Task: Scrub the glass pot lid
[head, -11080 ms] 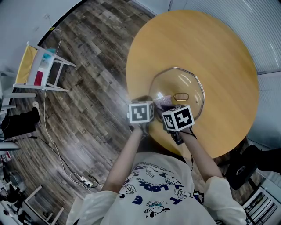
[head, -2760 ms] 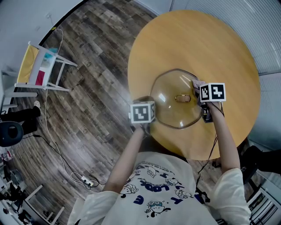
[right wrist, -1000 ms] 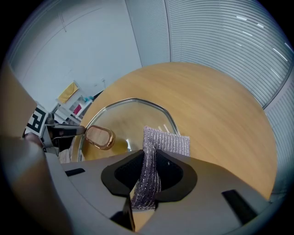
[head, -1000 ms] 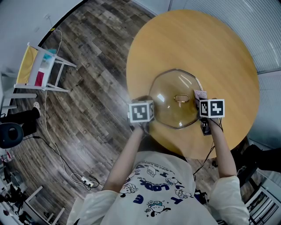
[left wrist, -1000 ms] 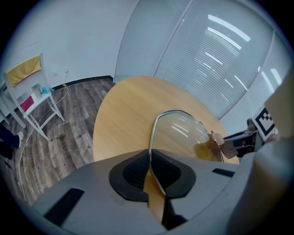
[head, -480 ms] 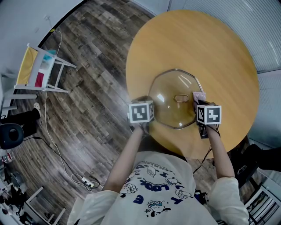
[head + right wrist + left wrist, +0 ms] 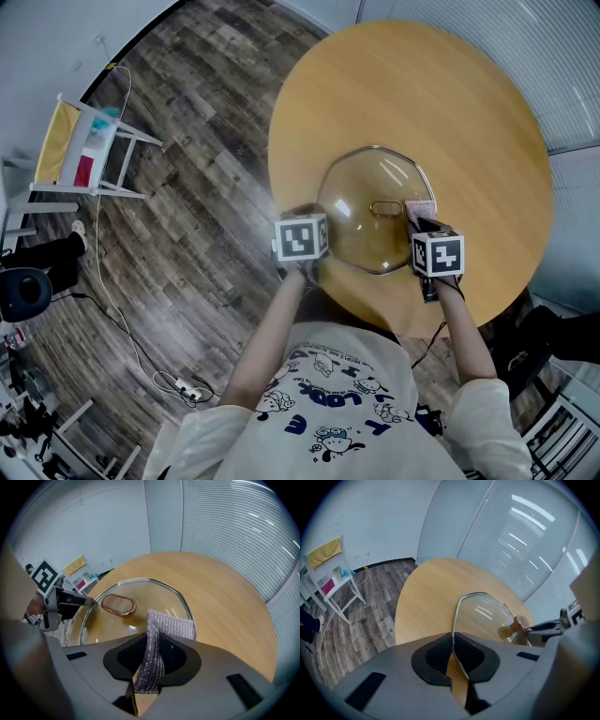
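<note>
Left gripper clamped on the rim of the clear round glass pot lid, which extends ahead. Right gripper pinches a silvery woven scouring pad at the lid's edge. Risk: heavy scrubbing pressure could lever the rim from its narrow grip.

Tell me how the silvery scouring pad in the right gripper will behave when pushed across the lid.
The scouring pad is probably floppy: it bends sharply where it leaves the right gripper and folds over onto the glass lid. Its knitted mesh looks light and should drag rather than slip.
</note>
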The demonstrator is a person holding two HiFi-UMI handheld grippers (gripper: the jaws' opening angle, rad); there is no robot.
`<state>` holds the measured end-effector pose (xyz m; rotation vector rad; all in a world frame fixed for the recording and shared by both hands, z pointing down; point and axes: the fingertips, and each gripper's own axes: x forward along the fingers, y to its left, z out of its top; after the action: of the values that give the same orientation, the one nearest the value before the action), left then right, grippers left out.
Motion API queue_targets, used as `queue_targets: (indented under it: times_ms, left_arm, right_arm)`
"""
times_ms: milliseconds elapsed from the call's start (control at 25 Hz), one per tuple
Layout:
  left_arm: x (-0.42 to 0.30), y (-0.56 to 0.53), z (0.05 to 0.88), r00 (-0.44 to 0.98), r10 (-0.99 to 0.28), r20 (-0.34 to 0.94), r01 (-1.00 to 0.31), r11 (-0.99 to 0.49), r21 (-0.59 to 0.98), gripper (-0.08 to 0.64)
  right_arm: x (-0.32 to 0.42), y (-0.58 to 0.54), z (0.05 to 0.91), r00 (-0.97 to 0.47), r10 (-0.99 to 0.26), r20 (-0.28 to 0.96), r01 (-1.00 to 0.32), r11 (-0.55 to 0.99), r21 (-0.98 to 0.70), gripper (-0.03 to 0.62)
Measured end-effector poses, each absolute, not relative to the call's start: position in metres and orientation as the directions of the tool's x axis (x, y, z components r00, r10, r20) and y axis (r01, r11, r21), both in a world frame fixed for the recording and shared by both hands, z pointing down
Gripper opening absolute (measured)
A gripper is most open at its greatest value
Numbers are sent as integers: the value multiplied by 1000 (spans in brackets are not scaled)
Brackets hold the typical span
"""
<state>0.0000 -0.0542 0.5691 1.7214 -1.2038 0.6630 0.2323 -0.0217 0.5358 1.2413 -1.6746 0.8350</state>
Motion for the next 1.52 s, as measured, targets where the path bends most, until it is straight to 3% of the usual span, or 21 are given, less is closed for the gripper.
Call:
queue_targets:
  times_ms: [1520]
  left_arm:
    - [1,-55,569,387,-439,811,-919,-112,378,28]
  right_arm:
    - [171,17,532,-211,-382,900,-950,297,-96,86]
